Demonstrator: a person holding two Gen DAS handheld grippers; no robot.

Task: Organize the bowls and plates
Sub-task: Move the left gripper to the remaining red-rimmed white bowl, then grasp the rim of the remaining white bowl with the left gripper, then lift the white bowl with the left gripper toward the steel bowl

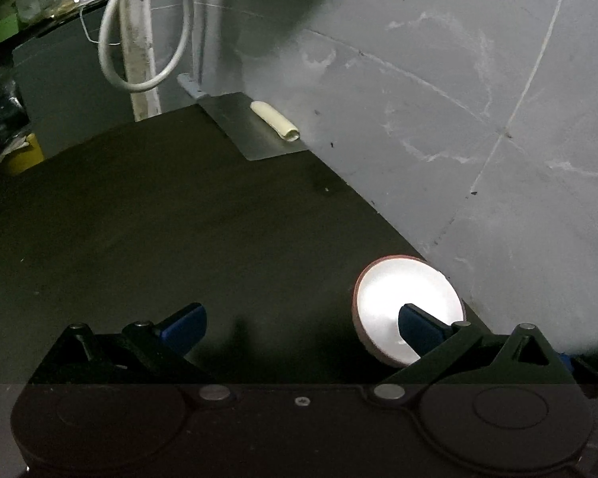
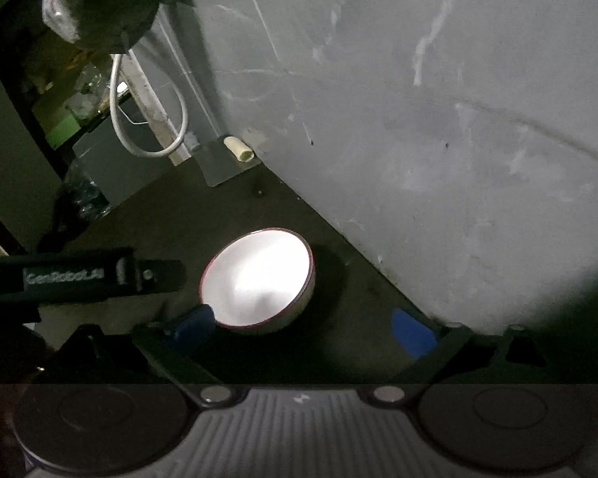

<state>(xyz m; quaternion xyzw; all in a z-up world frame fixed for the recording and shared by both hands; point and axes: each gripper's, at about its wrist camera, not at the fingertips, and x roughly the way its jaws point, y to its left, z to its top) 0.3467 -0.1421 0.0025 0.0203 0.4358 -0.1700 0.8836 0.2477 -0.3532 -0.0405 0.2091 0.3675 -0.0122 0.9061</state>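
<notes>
Bowl [image 2: 259,277]; left gripper [image 2: 155,275] alongside

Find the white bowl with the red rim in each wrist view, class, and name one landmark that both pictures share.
Left wrist view: the bowl sits lower right on the dark table, partly behind one blue fingertip.
Right wrist view: the bowl sits near the centre, just left of it, below the grey wall.
Shared landmark: the small cream tube at the table's far corner, beside the looped white cable.
</notes>
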